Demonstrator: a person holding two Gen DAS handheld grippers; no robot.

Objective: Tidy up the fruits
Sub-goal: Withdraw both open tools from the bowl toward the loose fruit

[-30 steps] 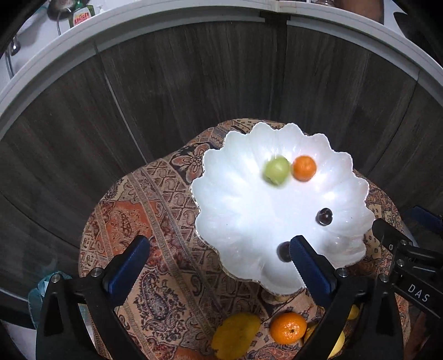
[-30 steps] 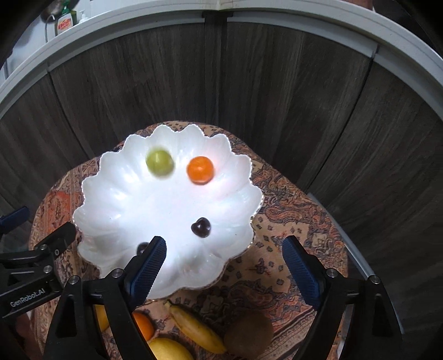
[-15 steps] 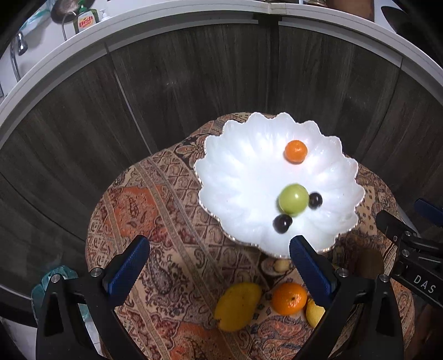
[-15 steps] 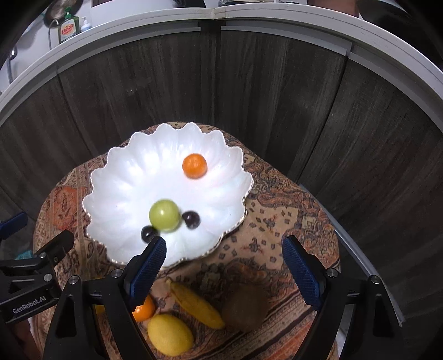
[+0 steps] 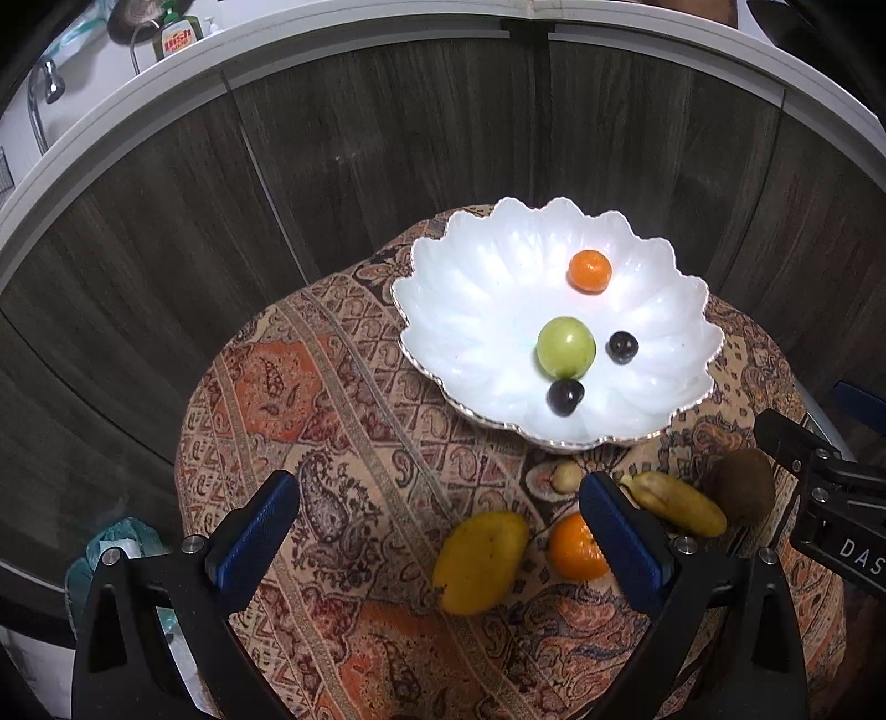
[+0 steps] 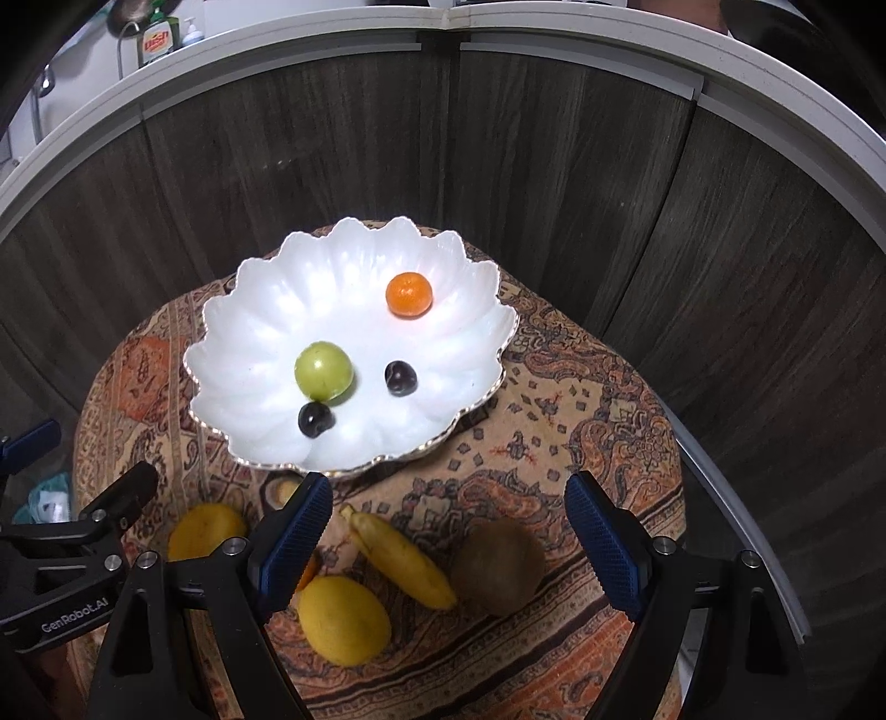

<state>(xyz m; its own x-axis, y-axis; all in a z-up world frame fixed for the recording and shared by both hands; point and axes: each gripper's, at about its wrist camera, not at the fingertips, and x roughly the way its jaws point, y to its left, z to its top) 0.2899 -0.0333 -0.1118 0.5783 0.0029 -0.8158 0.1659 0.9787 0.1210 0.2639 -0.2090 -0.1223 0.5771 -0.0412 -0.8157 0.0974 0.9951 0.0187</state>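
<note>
Two grippers in my feeds, both spread wide and holding nothing. My left gripper (image 5: pixel 437 531) hovers over the patterned cloth (image 5: pixel 310 399), blue pads (image 5: pixel 252 537) far apart; the right-hand pad overlaps an orange (image 5: pixel 573 548) lying on the cloth (in front of it, contact not evident). My right gripper (image 6: pixel 448 537) is likewise fully parted above the loose fruit, nothing between its pads (image 6: pixel 601 540).

Near the right gripper's fingers, on the cloth: a small banana (image 6: pixel 401 559), a brown kiwi (image 6: pixel 498 565) just beside it, a lemon (image 6: pixel 343 620) nearer the camera, and a yellow mango (image 6: pixel 205 529) to the left, partly behind the other gripper's frame. From the left wrist view I also see a small pale fruit (image 5: pixel 567 476) close under the bowl's near rim (too small to identify).

Farther out sits the white scalloped bowl (image 6: pixel 266 310) on the cloth. Inside it: a green round fruit (image 6: pixel 324 371) near the middle, one dark plum (image 6: pixel 315 419) touching or nearly touching it on the near side, a second dark plum (image 6: pixel 401 378) apart to the right, and a small mandarin (image 6: pixel 408 294) toward the far side, well apart from the others.

Beyond the cloth-covered table, dark wood-grain cabinet fronts (image 6: pixel 554 166) under a white countertop (image 6: pixel 277 44), with a dish soap bottle (image 6: pixel 158 39) at upper left.
</note>
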